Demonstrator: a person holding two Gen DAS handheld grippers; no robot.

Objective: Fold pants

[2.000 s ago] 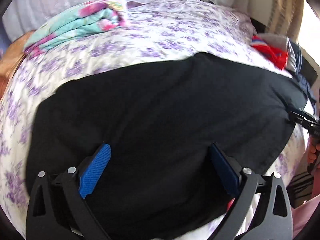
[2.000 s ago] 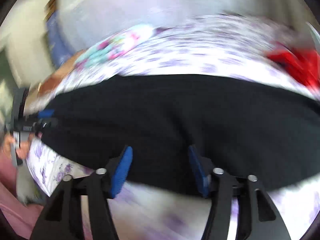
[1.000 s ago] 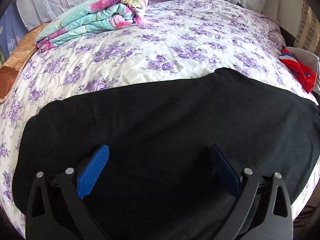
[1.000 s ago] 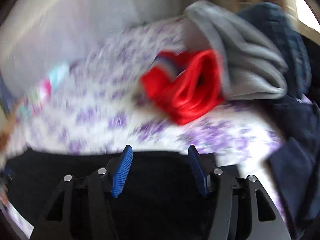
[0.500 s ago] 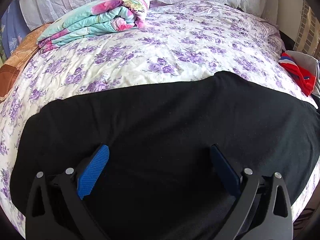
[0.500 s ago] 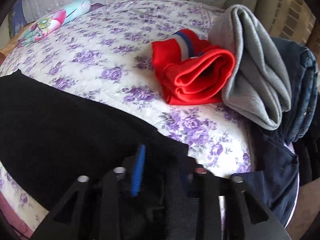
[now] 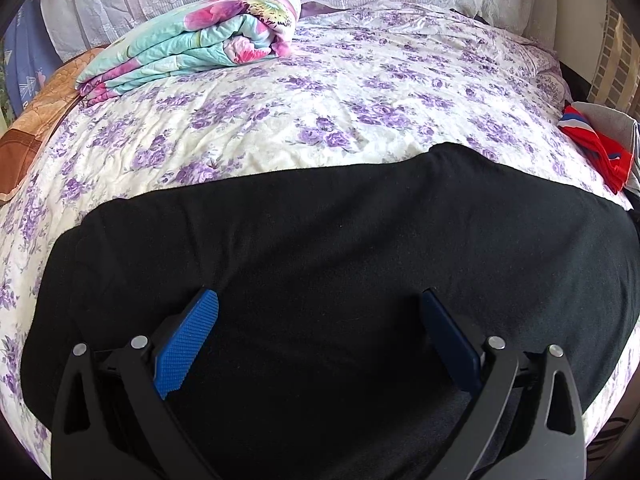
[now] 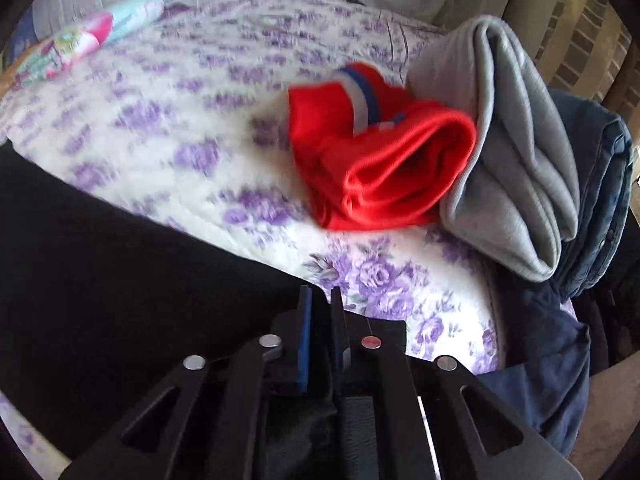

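Left wrist: left gripper [image 7: 318, 332] is hovering jaws wide apart over the black pants [image 7: 340, 240], which are lying flat across the floral bedspread [image 7: 320, 92]; nothing gripped. Folded quilt [image 7: 192, 36] is sitting far ahead-left.

Right wrist: right gripper [image 8: 320, 300] is pinching the pants' corner [image 8: 120, 260], jaws nearly together, having just been closing. Red garment [image 8: 380, 160] and grey garment [image 8: 508, 140] are lying ahead-right.
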